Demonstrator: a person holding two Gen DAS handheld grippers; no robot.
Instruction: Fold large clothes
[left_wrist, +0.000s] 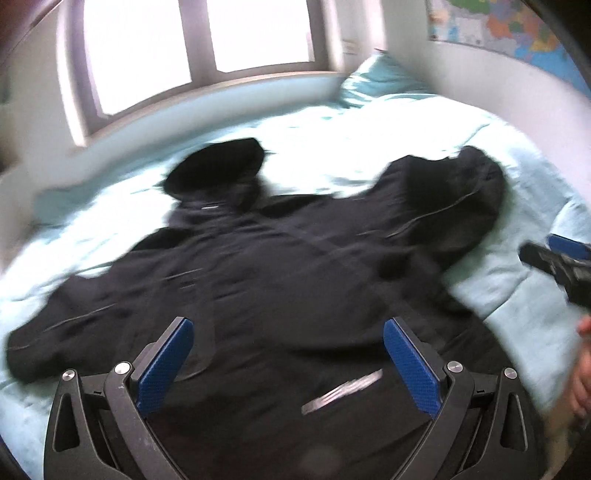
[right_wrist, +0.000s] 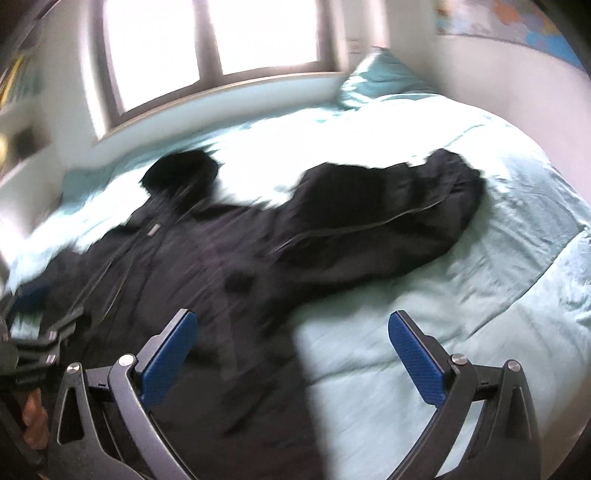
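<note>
A large black hooded jacket (left_wrist: 280, 266) lies spread on a light blue bed (left_wrist: 369, 147), hood toward the window, sleeves out to both sides. My left gripper (left_wrist: 288, 350) is open and empty above the jacket's lower body. My right gripper (right_wrist: 291, 347) is open and empty above the jacket's right edge (right_wrist: 258, 280), where it meets the bedding (right_wrist: 443, 295). The right gripper also shows at the right edge of the left wrist view (left_wrist: 561, 266). The left gripper shows at the left edge of the right wrist view (right_wrist: 33, 332). Both views are motion-blurred.
A light blue pillow (left_wrist: 380, 77) lies at the bed's far corner. A window (left_wrist: 192, 37) stands behind the bed. A map (left_wrist: 509, 29) hangs on the right wall. Shelves (right_wrist: 18, 110) stand at the left.
</note>
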